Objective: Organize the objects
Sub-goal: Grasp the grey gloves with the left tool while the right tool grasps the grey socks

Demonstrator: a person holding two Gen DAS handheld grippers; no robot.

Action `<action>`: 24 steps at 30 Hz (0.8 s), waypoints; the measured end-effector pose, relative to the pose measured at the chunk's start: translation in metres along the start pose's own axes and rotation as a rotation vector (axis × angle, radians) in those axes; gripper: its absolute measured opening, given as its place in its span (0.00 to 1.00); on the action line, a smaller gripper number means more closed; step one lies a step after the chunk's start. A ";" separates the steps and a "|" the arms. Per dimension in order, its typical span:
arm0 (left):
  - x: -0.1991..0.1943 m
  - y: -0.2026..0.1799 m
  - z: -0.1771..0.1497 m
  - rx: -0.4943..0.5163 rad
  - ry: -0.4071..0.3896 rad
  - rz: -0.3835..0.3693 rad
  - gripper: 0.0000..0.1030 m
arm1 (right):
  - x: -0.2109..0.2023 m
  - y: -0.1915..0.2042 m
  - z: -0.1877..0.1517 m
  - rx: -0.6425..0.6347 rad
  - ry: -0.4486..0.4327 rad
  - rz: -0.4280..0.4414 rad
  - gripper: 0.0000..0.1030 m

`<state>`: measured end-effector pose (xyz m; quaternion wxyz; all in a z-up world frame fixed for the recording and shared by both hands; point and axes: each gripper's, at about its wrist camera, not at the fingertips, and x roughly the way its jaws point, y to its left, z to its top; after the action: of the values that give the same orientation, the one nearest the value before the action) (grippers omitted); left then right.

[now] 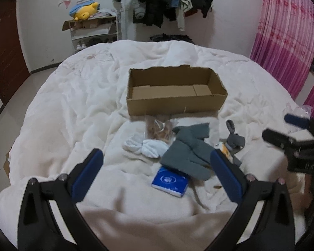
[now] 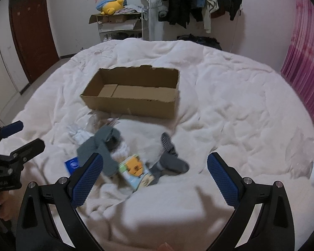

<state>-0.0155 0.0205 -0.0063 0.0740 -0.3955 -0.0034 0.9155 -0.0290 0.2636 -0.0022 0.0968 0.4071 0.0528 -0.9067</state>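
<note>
An empty open cardboard box [image 1: 173,92] [image 2: 134,94] sits mid-bed. In front of it lie a clear snack bag [image 1: 159,130], a white sock bundle [image 1: 145,147], grey-green mittens [image 1: 188,152] [image 2: 102,146], a blue tissue pack [image 1: 170,181] [image 2: 72,164], dark grey socks [image 1: 235,140] [image 2: 169,159] and a small carton with a yellow bear [image 2: 137,171]. My left gripper [image 1: 157,167] hovers open above the tissue pack and mittens. My right gripper [image 2: 155,167] is open over the carton and socks, also visible at the right edge [image 1: 282,129].
The white quilt [image 1: 73,104] covers the whole bed. Crumpled clear plastic [image 2: 309,150] lies near its right side. Beyond the bed stand a shelf with a yellow plush toy [image 1: 84,13], hanging clothes [image 1: 167,0], a pink curtain [image 1: 288,37] and a dark red door [image 2: 31,31].
</note>
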 end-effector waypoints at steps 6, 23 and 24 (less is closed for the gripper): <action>0.025 0.005 0.005 -0.002 0.035 -0.011 1.00 | 0.020 -0.014 0.013 0.012 0.016 0.006 0.98; 0.120 -0.018 0.000 0.028 0.237 -0.159 0.87 | 0.111 -0.045 0.000 0.119 0.231 0.028 0.97; 0.122 -0.020 -0.001 0.033 0.245 -0.165 0.83 | 0.115 -0.046 0.000 0.122 0.241 0.038 0.88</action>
<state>-0.0949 0.0567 -0.0938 0.1552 -0.5014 -0.0117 0.8511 -0.1140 0.2929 -0.0876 0.0821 0.5191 0.0012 -0.8507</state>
